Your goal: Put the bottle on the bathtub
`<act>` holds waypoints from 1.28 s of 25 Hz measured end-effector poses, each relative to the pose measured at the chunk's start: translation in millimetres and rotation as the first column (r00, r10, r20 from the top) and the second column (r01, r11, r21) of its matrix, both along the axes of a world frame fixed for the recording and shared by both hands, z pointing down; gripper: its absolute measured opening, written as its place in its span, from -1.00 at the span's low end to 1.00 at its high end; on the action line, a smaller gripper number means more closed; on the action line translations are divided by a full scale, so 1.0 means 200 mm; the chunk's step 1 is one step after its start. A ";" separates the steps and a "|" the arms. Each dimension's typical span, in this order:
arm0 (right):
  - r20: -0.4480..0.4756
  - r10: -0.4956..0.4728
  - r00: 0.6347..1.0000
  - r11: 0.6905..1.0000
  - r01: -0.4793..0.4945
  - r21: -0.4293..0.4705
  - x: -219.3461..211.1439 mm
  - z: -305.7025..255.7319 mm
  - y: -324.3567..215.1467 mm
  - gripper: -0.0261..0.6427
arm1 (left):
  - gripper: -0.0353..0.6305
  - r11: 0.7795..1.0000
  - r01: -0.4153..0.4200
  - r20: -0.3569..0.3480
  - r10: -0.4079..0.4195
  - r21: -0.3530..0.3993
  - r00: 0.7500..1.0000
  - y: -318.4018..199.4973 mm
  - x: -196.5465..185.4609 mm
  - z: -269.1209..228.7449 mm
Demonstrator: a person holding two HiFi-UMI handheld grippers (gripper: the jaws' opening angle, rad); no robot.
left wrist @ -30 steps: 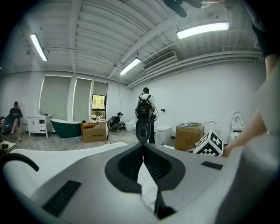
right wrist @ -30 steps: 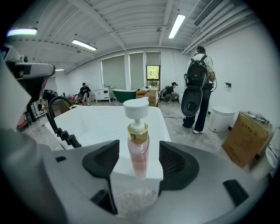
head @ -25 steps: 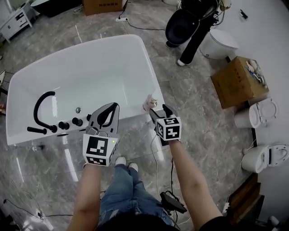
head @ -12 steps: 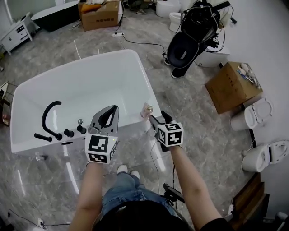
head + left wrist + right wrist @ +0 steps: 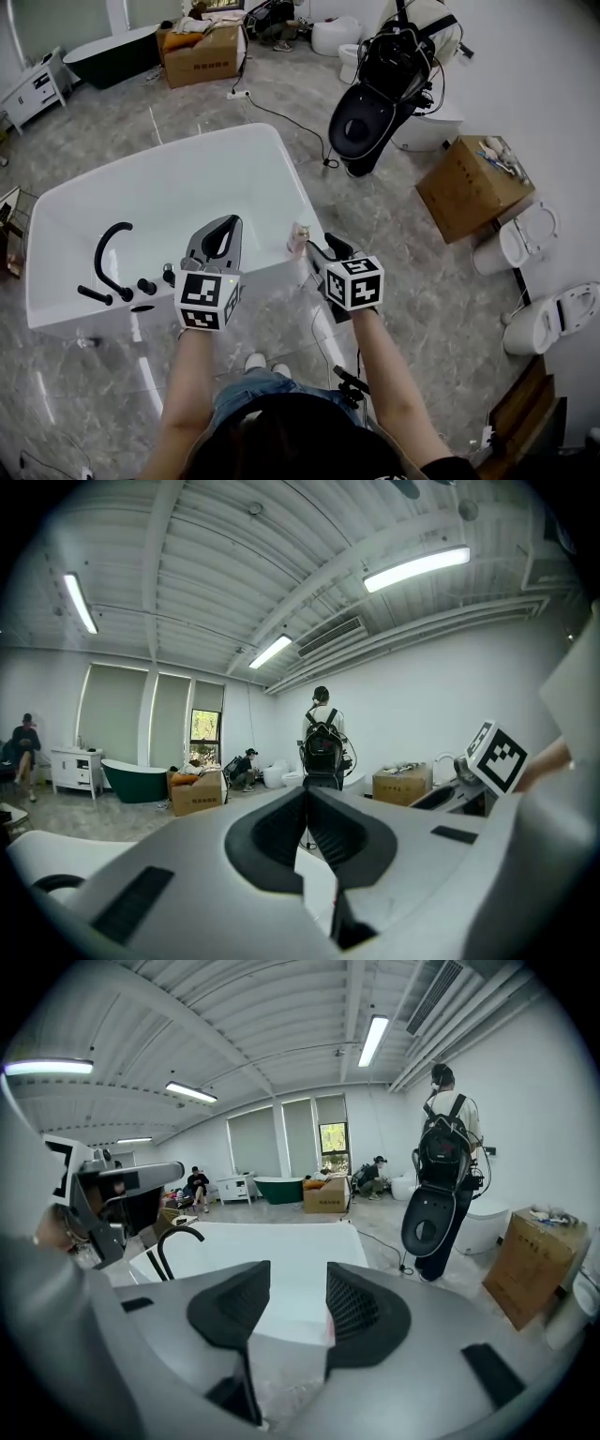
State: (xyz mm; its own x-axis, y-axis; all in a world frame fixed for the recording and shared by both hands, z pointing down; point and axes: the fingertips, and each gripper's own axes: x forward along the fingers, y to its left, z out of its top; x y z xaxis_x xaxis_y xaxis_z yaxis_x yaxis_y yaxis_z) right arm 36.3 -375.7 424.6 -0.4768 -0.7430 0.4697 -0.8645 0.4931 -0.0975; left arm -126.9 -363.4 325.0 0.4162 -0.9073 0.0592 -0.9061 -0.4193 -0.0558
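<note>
**Item: bottle** [image 5: 298,238]. Location: upright on the near right corner of the white bathtub [image 5: 291,164] rim, at the centre of the head view, just left of your right tongs [image 5: 326,247]. Status: set down, not held.

**Item: right tongs.** The jaws stood apart with nothing between them, and they had just been closing part-way on empty air. Change: a second earlier you had them low and close against the bottle. You then drew them back and up off it, and the bottle stayed where it was. Reading: the placement looked complete, with only the withdrawal left.

**Item: left tongs** [image 5: 229,221]. Jaws together and empty, held level over the near rim, left of the bottle and apart from it.

**Surroundings:**
- a black arched faucet [image 5: 106,246] with knobs at the tub's lower-left end
- a person with a black backpack [image 5: 398,52] at upper right
- a cardboard box [image 5: 467,186] at right
- white toilets [image 5: 551,323] along the right edge
- a cable [image 5: 281,117] across the marbled floor [image 5: 394,225] above the tub

**Obstructions:** none between the tongs and the bottle. Risk, as judged: the bottle sat near the rim's outer edge, just beside your right tongs. A sideways sweep there could have knocked it to the floor.
</note>
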 end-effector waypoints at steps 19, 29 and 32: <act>0.074 0.183 0.980 0.873 -0.197 0.447 0.42 -0.73 0.32 -0.88 | -0.86 0.991 -0.020 -0.004 0.020 0.132 1.000 0.09 0.16 -0.24; -0.008 0.160 0.987 0.856 -0.134 0.498 0.42 -0.79 0.40 -0.88 | -0.86 0.976 -0.027 0.012 0.025 0.215 1.000 0.15 0.18 -0.39; -0.014 0.152 0.988 0.857 -0.125 0.500 0.42 -0.80 0.40 -0.88 | -0.86 0.974 -0.019 0.009 0.017 0.224 1.000 0.16 0.17 -0.42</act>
